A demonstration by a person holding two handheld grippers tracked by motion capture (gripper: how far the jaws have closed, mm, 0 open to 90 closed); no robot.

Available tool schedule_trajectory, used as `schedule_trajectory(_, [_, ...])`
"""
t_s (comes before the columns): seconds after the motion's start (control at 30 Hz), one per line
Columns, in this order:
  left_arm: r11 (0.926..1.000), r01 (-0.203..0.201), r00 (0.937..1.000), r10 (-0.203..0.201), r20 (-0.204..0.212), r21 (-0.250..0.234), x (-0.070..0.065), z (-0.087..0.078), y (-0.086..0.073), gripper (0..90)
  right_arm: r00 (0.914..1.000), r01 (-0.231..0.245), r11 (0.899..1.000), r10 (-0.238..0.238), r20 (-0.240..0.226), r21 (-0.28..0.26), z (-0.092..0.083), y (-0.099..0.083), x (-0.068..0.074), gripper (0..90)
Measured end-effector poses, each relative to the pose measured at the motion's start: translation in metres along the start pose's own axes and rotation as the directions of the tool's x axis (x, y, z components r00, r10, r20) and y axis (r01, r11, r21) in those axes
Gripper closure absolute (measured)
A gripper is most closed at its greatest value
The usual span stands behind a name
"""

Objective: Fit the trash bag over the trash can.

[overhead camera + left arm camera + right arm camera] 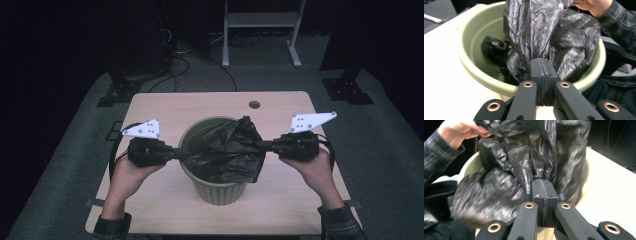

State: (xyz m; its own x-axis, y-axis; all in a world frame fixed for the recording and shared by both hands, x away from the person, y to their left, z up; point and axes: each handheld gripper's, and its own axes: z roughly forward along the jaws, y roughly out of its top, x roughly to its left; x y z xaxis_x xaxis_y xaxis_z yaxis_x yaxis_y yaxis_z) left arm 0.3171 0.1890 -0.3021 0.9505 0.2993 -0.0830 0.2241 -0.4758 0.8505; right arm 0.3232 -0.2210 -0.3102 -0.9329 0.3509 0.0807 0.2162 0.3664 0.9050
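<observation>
A: What does the figure show?

B: A person at a desk (165, 197) works a black bag (227, 150) into a green bin (220, 192). The left tongs (181, 153) are clenched on a fold of the film at the bin's left rim; the right tongs (265, 145) are clenched on a fold at the right rim. In both gripper views the jaws meet with plastic pinched flat between them.

A: Where does the bag lie?

B: Partly inside the bin, partly draped over its right rim and down the outer wall. The left side of the bin's mouth is uncovered, with bare green wall showing.

A: What could go wrong from here?

B: Judging from the frames, three things. First, the film is thin and each grip takes only a small pinch; pulling the two sides apart too hard could tear it or let it slide out of the jaws. Second, the bin looks light and stands free on the desk; an uneven pull could tip or drag it. Third, the bag is bunched, so the tongs may hold folds rather than the true hem, and the mouth may then fail to open over the rim.

A: How does the bag look?

B: Glossy, black, heavily creased, gathered into ridges toward each grip. The right gripper view is blurred, so its finer folds cannot be told.
</observation>
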Motion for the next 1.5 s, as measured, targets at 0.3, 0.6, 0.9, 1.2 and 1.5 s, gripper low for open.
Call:
schedule_trajectory(0.3, [0.9957, -0.044, 0.9982, 0.041, -0.045, -0.081, -0.002, -0.002, 0.032, 50.8, 0.9999, 0.015, 1.000, -0.015, -0.002, 0.014, 0.004, -0.001, 0.006, 90.0])
schedule_trajectory(0.6, [0.9943, -0.066, 0.9978, 0.067, 0.001, -0.083, 0.012, 0.034, 0.075, 40.0, 0.9997, 0.020, 1.000, -0.020, -0.014, 0.010, 0.010, 0.003, 0.005, 90.0])
schedule_trajectory(0.9, [0.9983, -0.042, 0.9977, 0.045, 0.052, -0.041, 0.032, 0.062, 0.092, 72.7, 0.9992, 0.034, 0.999, -0.034, -0.022, 0.004, 0.010, 0.006, 0.005, 90.0])
schedule_trajectory(1.2, [0.9982, -0.013, 0.9988, 0.011, -0.048, -0.058, 0.034, 0.018, 0.067, 89.7, 0.9993, 0.034, 0.999, -0.034, 0.012, 0.000, -0.010, -0.001, 0.010, 90.0])
schedule_trajectory(1.5, [0.9938, 0.005, 0.9957, -0.016, -0.092, -0.111, 0.012, -0.026, 0.023, 89.5, 0.9997, 0.015, 1.000, -0.015, 0.016, 0.011, -0.026, -0.025, 0.024, 90.0])
